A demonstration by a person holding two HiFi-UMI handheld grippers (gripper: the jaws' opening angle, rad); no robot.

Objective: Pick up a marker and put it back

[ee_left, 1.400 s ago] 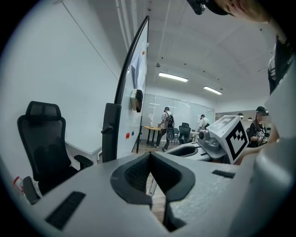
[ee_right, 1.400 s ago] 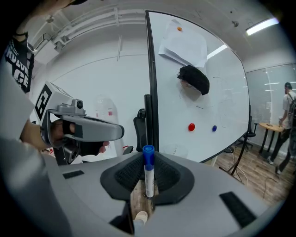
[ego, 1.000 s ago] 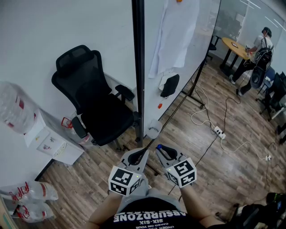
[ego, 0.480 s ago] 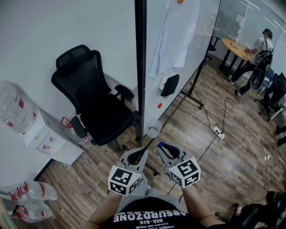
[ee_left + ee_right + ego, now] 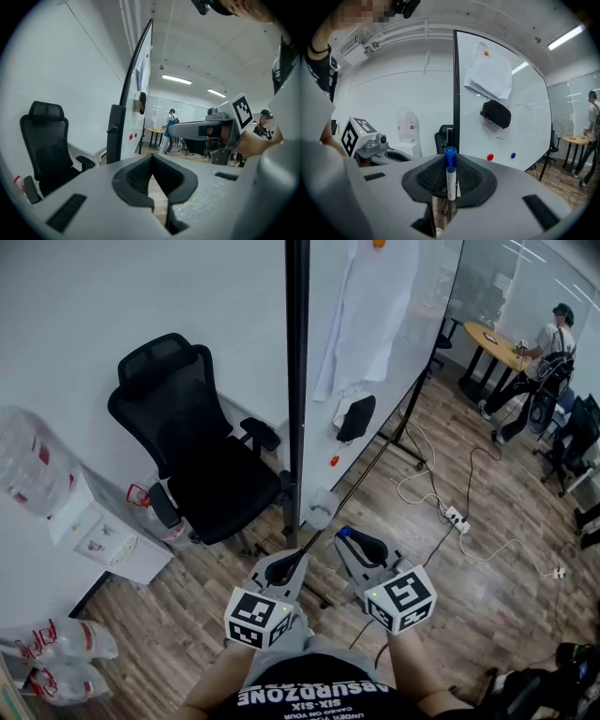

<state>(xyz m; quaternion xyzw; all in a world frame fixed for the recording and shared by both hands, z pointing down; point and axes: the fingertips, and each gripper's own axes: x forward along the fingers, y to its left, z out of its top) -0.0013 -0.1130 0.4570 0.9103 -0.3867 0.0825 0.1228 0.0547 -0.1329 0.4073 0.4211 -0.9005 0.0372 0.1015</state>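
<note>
A white marker with a blue cap (image 5: 450,174) stands upright between the pads of my right gripper (image 5: 450,161), which is shut on it. In the head view only the blue cap (image 5: 343,532) shows at the tips of the right gripper (image 5: 349,540). It is held in the air in front of the whiteboard (image 5: 375,399). My left gripper (image 5: 284,570) hangs beside it on the left. Its jaws meet at the tips with nothing between them (image 5: 152,158). The right gripper (image 5: 206,131) also shows in the left gripper view, off to the right.
On the whiteboard (image 5: 511,131) hang a black eraser (image 5: 356,418), a white sheet (image 5: 367,315) and a red magnet (image 5: 335,461). A black office chair (image 5: 187,446) stands at the left, by a water bottle (image 5: 28,465). Cables and a power strip (image 5: 459,517) lie on the floor. A person (image 5: 548,343) sits at the far right.
My right gripper has risen with the marker in it and shifted slightly right in the head view. The left gripper has kept still.
</note>
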